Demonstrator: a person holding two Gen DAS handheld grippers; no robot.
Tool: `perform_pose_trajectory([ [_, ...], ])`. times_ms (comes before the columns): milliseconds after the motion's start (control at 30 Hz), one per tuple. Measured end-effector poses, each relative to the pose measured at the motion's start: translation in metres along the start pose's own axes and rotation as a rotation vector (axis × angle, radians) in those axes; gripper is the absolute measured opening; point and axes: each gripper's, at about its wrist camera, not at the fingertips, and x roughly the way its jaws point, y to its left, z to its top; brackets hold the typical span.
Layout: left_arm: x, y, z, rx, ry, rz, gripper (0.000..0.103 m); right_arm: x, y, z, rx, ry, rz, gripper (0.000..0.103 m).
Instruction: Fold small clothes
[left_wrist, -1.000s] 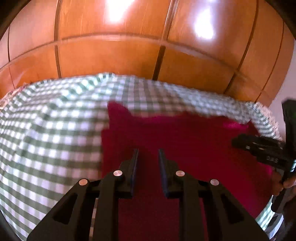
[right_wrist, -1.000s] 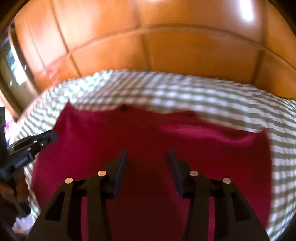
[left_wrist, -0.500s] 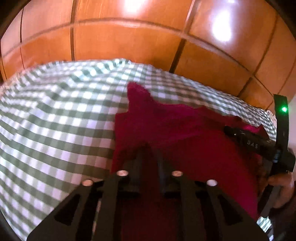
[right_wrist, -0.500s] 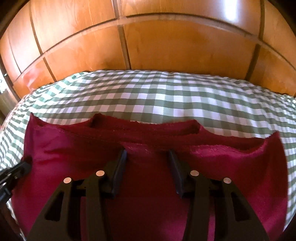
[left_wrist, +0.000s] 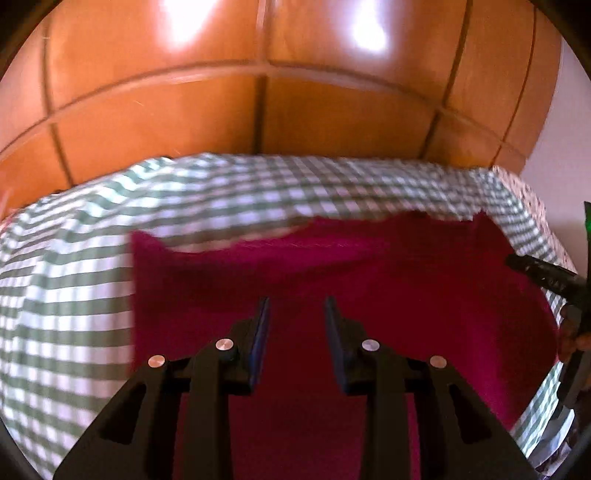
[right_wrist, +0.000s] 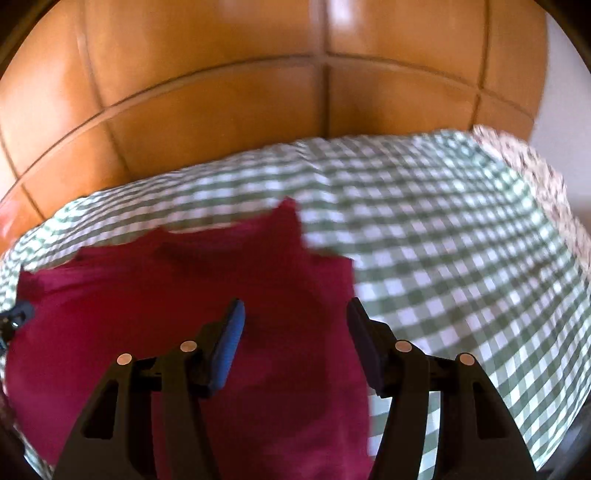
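Observation:
A magenta garment (left_wrist: 351, 288) lies spread on a green-and-white checked cloth (left_wrist: 74, 295). My left gripper (left_wrist: 297, 314) is open and empty, above the garment's near middle. My right gripper (right_wrist: 293, 317) is open and empty, over the garment (right_wrist: 166, 295) near its right edge. The right gripper also shows at the right rim of the left wrist view (left_wrist: 543, 277). The left gripper's tip shows at the left rim of the right wrist view (right_wrist: 16, 317). Both views are blurred.
A wooden panelled wall (left_wrist: 258, 92) stands right behind the checked surface. A floral patterned cloth (right_wrist: 535, 173) edges the far right side. The checked cloth (right_wrist: 461, 258) spreads to the right of the garment.
The left gripper's jaws have opened from nearly closed. Both grippers have swung sideways: the garment now sits more centred in the left view and further left in the right view.

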Motion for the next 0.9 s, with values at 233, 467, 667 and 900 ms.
perform_pose_trajectory([
  [233,0.037,-0.007,0.021,-0.040,0.057,0.057,0.018,0.012,0.000,-0.001,-0.031,0.003,0.004,0.007],
  [467,0.046,0.006,0.020,-0.134,0.042,0.061,0.017,0.028,-0.017,-0.016,0.042,-0.015,-0.008,0.006],
  [667,-0.009,0.017,0.000,-0.195,-0.043,0.066,0.032,0.012,-0.019,-0.014,0.052,-0.006,0.013,0.024],
  [900,-0.058,0.040,-0.046,-0.249,-0.077,0.111,0.034,-0.017,-0.031,-0.030,0.093,-0.002,0.035,0.040],
])
